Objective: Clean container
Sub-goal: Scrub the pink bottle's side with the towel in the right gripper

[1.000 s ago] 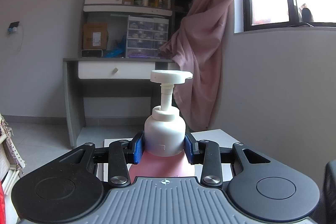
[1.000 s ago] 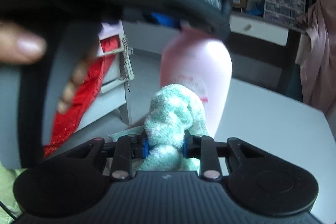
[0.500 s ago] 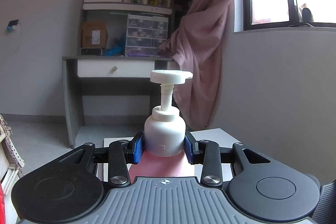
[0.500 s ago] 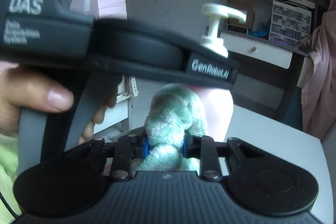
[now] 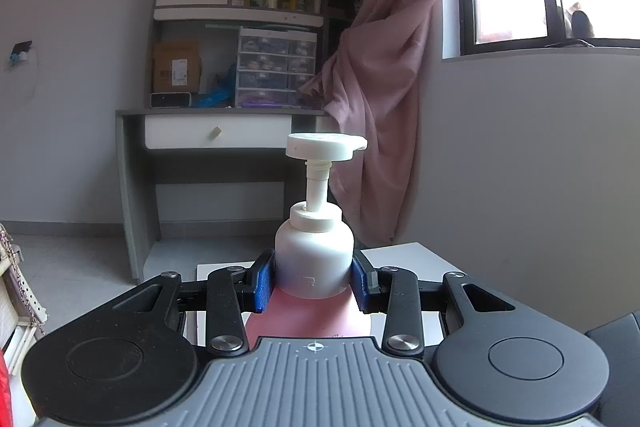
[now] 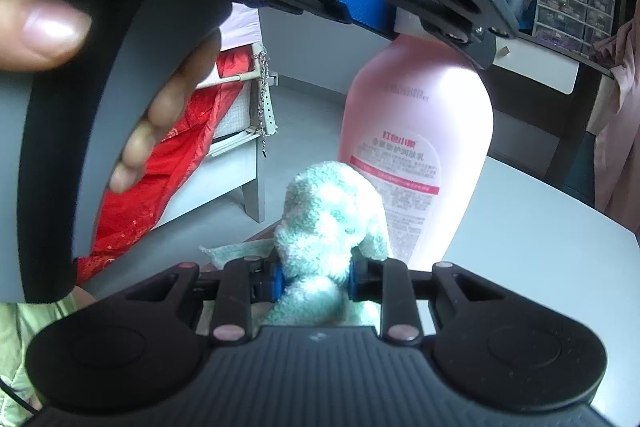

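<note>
Pink plastic made up the body of the pump bottle point(image 6: 416, 131), which stood upright on the white table point(image 6: 540, 227) with a printed label facing the right wrist camera. Its white cap and pump head point(image 5: 320, 147) rose above the left gripper point(image 5: 314, 277), whose blue pads point(image 5: 265, 281) were pressed against either side of the white cap, closed firmly on the bottle just above its pink shoulder. From the right wrist view the same left gripper showed from below and to the side, a hand point(image 6: 168, 115) wrapped around its grey handle, and one blue pad visible against the cap at the top of the bottle. The right gripper point(image 6: 316, 277) had its jaws drawn in tight on a bunched pale green towel point(image 6: 332, 223), the terry cloth bulging upward between the fingers. The top of the bundle lay just in front of the lower part of the bottle's label; whether cloth and bottle actually touched could not be told. Behind the bottle stood a grey desk point(image 5: 208, 115) with a white drawer, shelves of small items above it, and a pink curtain point(image 5: 384, 67) hanging beside a window. Red fabric point(image 6: 168, 179) lay draped to the left of the table.
</note>
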Motion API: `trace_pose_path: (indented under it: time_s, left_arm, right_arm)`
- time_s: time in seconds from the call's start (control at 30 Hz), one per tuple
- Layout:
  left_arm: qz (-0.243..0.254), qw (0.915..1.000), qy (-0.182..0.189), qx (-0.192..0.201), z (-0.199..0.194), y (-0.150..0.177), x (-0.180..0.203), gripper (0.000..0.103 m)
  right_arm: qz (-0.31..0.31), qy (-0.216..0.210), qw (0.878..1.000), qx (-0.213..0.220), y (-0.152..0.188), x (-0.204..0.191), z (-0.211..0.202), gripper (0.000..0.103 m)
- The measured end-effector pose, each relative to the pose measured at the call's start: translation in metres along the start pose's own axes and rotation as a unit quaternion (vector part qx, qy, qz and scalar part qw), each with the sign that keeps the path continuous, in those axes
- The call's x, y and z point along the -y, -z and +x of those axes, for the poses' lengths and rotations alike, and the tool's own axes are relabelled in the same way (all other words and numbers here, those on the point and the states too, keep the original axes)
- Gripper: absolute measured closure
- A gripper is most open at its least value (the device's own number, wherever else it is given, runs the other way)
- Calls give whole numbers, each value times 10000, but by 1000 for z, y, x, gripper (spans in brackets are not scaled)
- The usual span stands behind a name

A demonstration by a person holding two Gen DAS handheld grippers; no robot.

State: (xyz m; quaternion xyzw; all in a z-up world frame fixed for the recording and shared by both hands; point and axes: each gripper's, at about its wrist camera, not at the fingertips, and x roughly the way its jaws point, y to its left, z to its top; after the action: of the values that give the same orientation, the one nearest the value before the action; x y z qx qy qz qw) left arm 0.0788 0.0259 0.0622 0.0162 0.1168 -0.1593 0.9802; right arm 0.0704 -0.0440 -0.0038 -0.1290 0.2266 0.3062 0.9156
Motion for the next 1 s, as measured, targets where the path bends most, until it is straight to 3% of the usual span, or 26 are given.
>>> trace_pose_path:
  time_s: [0.2, 0.37, 1.0]
  left_arm:
    - [20, 10000, 16, -16, -1, -1, 0, 64]
    - [-4, 10000, 19, -25, -1, -1, -2, 64]
    - [20, 10000, 23, -20, 0, -1, -5, 64]
  right_arm:
    - [-139, -54, 9985, 529, -14, 3, -15, 76]
    - [-192, -84, 9977, 644, -20, 3, -18, 76]
    - [36, -138, 9999, -41, 7, 3, 12, 75]
